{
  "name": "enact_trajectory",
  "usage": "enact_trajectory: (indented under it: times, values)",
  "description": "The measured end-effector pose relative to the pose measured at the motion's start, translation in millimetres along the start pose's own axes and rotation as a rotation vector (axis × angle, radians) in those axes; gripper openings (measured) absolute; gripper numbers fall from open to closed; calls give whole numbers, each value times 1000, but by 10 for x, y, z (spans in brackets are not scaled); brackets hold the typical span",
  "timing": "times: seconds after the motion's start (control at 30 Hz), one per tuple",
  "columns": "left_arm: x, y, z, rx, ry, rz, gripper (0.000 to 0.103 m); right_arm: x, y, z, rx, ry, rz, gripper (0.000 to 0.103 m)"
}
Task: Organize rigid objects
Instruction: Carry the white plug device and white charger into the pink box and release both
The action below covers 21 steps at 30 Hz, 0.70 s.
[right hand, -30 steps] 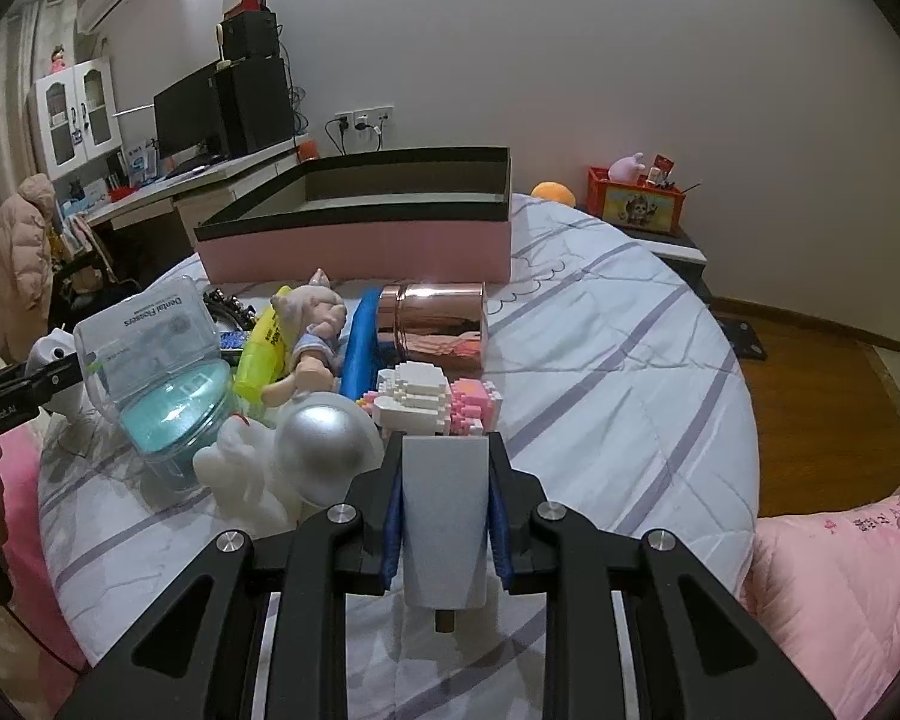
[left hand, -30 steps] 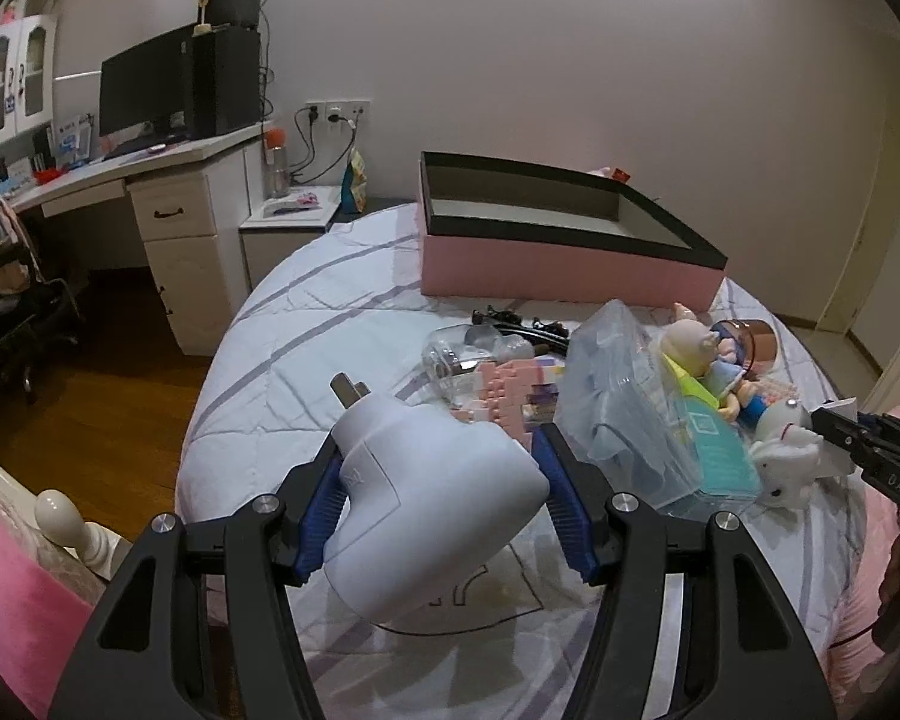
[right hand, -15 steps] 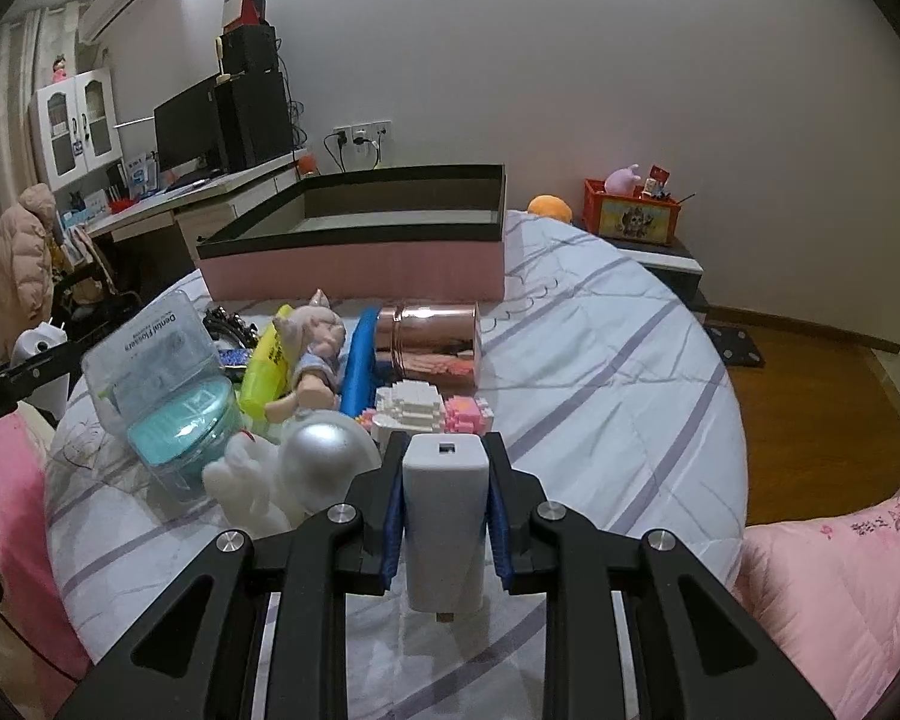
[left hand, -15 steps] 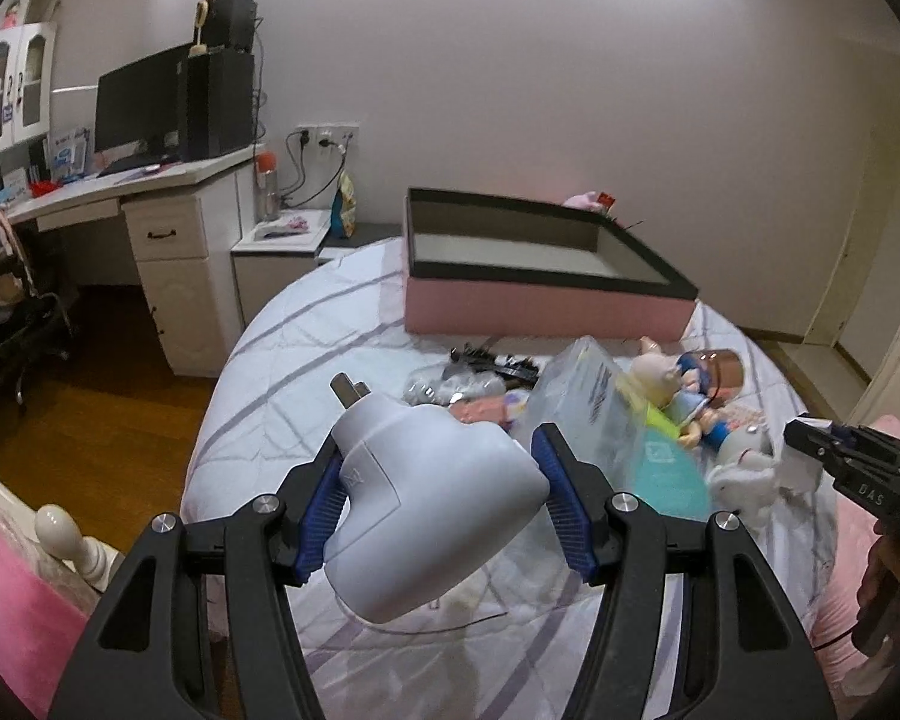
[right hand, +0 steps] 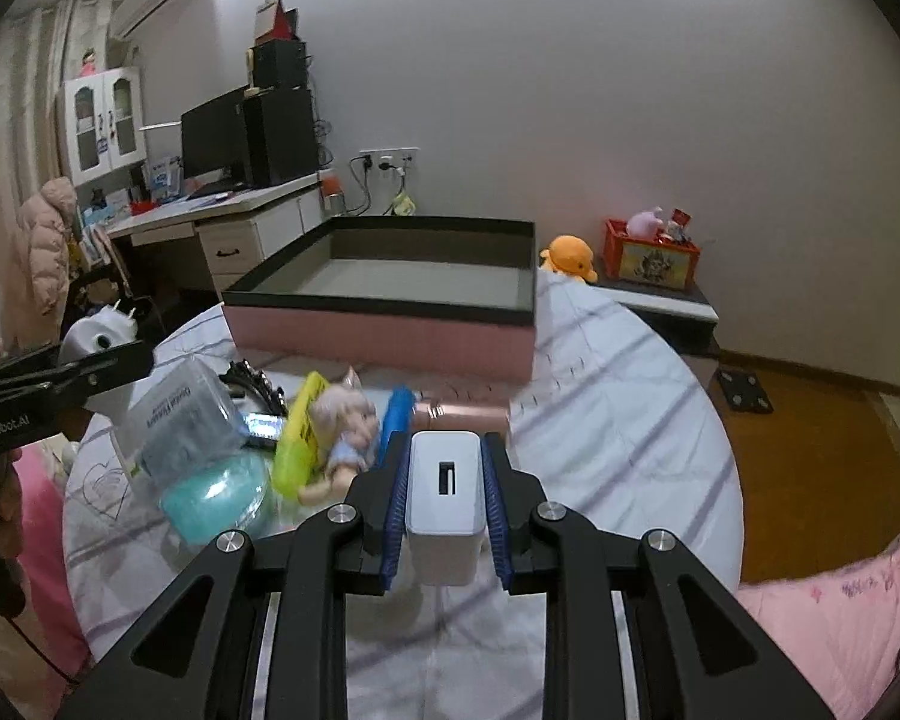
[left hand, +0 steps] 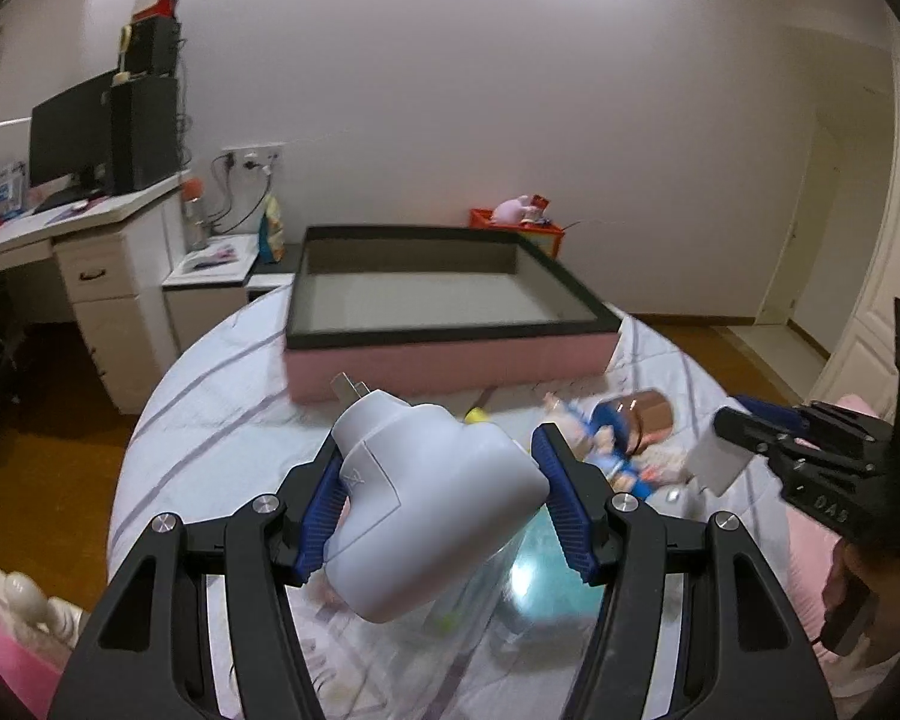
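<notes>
My left gripper (left hand: 444,480) is shut on a large white plug adapter (left hand: 426,504), held above the bed, prongs pointing toward the pink box. My right gripper (right hand: 444,480) is shut on a small white charger block (right hand: 447,489), also lifted. The right gripper with its charger shows in the left wrist view (left hand: 750,438); the left gripper with the adapter shows in the right wrist view (right hand: 90,354). The pink box with a black rim (left hand: 450,354) (right hand: 384,336) stands open and empty at the far side of the bed.
On the striped sheet lie a clear plastic box with a teal item (right hand: 192,438), a yellow tube (right hand: 297,444), a doll (right hand: 345,426), a blue tube (right hand: 397,420) and a copper cylinder (right hand: 462,411) (left hand: 642,414). A desk (left hand: 78,252) stands left; a nightstand with a red box (right hand: 654,258) stands right.
Both grippers have risen and tilted so the box interior now shows. Each still holds its white item. The toys now sit lower and closer in both views.
</notes>
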State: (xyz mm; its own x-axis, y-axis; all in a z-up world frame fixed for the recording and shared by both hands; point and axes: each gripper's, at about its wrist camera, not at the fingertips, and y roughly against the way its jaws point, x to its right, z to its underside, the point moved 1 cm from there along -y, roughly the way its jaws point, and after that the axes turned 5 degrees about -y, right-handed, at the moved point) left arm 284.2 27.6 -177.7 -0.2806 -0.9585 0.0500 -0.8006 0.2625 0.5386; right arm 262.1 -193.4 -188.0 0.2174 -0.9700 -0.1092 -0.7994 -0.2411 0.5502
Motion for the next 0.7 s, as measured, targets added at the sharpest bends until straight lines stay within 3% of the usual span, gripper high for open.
enact_trajectory:
  times: [0.17,0.47,0.7]
  values:
    - [38,-83,-152,1,-18,27,62,-23,-188,-124,-29,13,-28,23]
    - [-20,-332,-508,-11,-33,25,62,-133,-347,-452,2,38,-57,23]
    - [-128,-750,-915,-52,-79,26,62,-233,-605,-878,21,59,-79,23]
